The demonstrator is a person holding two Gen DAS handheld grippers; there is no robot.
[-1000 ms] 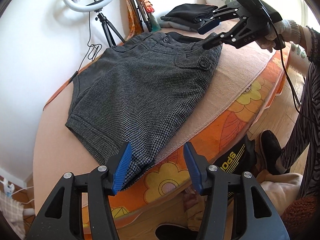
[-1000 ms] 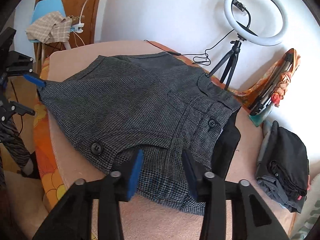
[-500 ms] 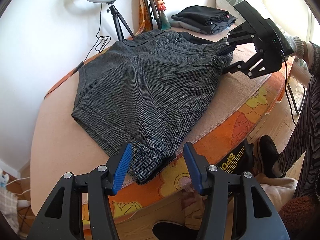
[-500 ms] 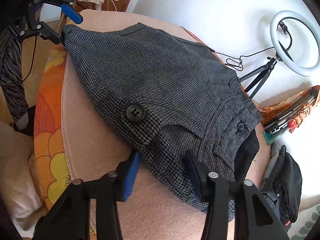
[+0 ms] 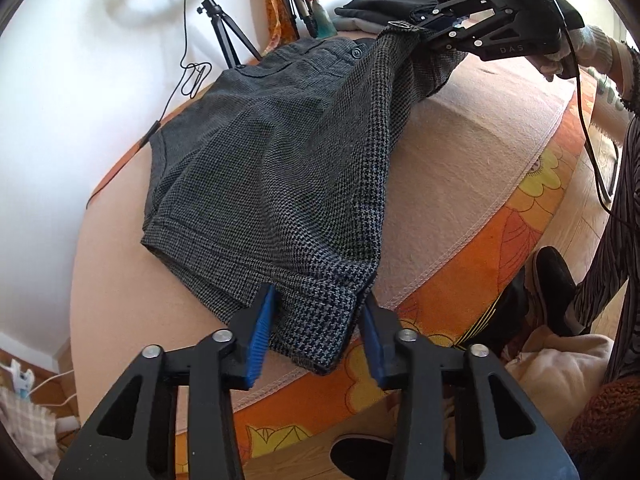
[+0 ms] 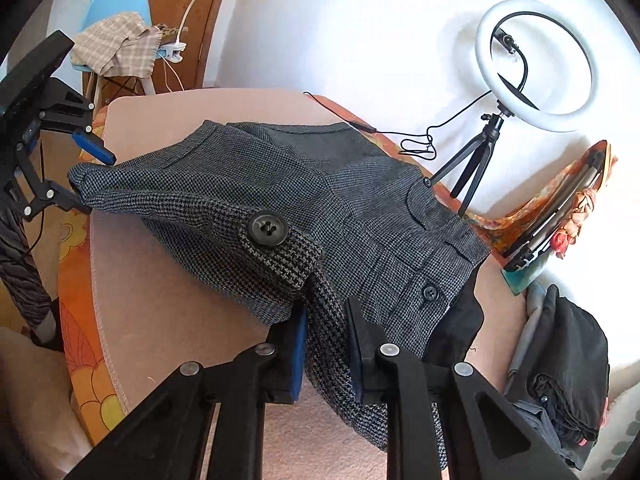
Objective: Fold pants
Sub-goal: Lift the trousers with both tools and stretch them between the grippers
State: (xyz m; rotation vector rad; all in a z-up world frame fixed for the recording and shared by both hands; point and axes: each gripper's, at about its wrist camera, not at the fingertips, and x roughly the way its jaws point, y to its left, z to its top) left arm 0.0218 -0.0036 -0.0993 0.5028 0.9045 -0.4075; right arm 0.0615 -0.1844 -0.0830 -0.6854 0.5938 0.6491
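Observation:
Grey houndstooth shorts lie on a pink-covered table. My left gripper straddles the near hem corner, which sits between its blue pads; the jaws stand wide, so it is open around the cloth. My right gripper is shut on the waistband edge near the big black button and lifts it off the table. In the left wrist view the right gripper holds the raised waist corner. In the right wrist view the left gripper is at the far hem.
A ring light on a tripod stands at the table's back edge, its cable trailing beside the shorts. Folded dark clothes lie at the far end. The orange flowered tablecloth edge hangs in front. A chair with cloth stands beyond.
My right gripper has closed on the waistband and lifted it. My left gripper has moved in around the hem corner, which is raised slightly off the table.

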